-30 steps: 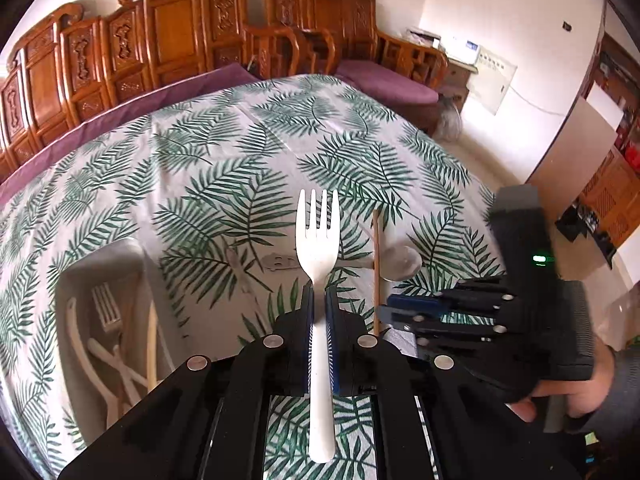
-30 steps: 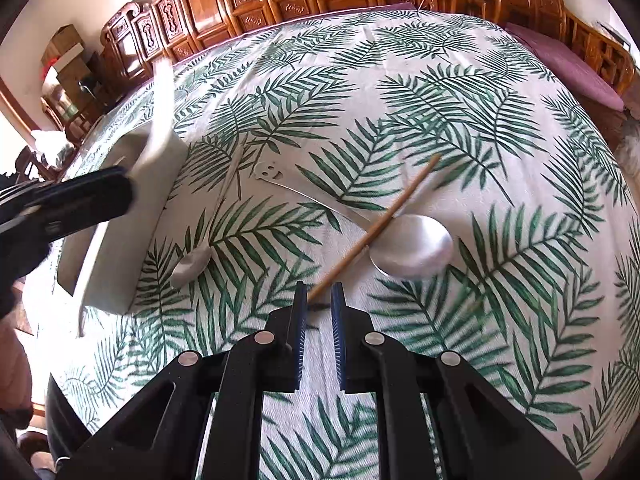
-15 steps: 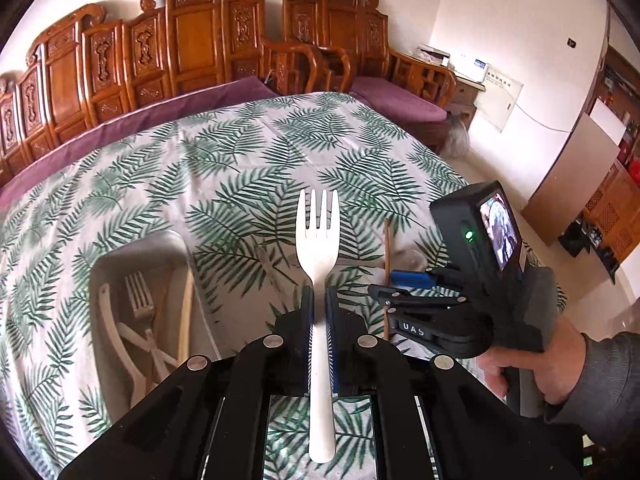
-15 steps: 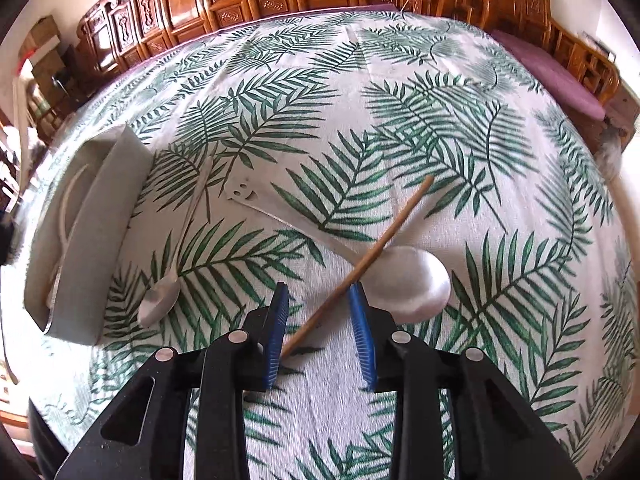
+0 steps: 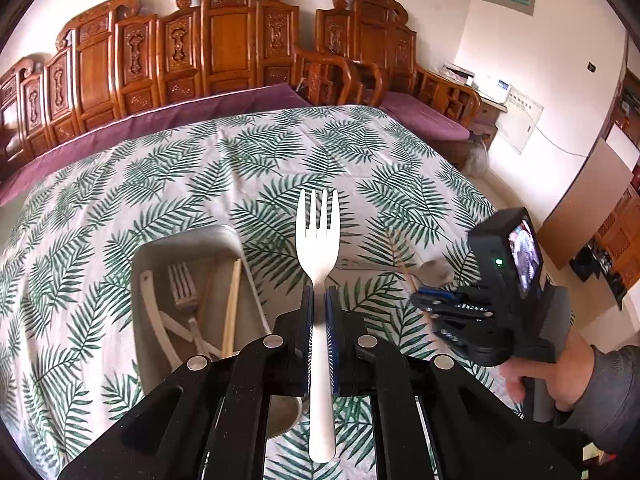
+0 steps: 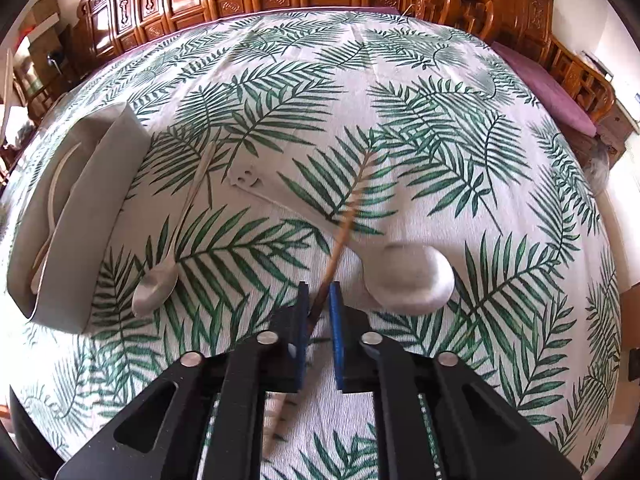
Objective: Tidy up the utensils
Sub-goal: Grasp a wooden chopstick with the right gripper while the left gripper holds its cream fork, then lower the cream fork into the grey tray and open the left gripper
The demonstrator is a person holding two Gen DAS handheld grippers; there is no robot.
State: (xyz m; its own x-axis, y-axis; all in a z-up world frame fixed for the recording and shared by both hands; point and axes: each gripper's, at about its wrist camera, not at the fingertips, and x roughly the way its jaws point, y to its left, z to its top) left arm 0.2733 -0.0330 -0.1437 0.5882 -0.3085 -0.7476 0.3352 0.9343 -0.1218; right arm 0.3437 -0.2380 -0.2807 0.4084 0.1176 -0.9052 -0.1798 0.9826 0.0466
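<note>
My left gripper (image 5: 319,292) is shut on the handle of a white plastic fork (image 5: 318,236), tines pointing away, above the leaf-print table. Just left of it lies the grey tray (image 5: 188,240), holding a metal fork (image 5: 182,284), white utensils and a chopstick. My right gripper (image 6: 319,288) is closing its jaws on the near end of a wooden chopstick (image 6: 348,216), which lies between the blue pads and slants up off the cloth. A large metal spoon (image 6: 408,278) lies just right of it. A small spoon (image 6: 154,288) rests near the tray (image 6: 92,216).
In the left wrist view a hand in a grey sleeve (image 5: 560,380) holds the right gripper (image 5: 420,304) at the table's right side. Carved wooden chairs (image 5: 232,40) and a purple cushion (image 5: 424,112) line the far edge. The table drops off at right.
The right gripper's jaws spread around the chopstick, then came together on it, and its far end shifted. The left gripper carried the fork leftward, so the tray sits nearer the view's middle.
</note>
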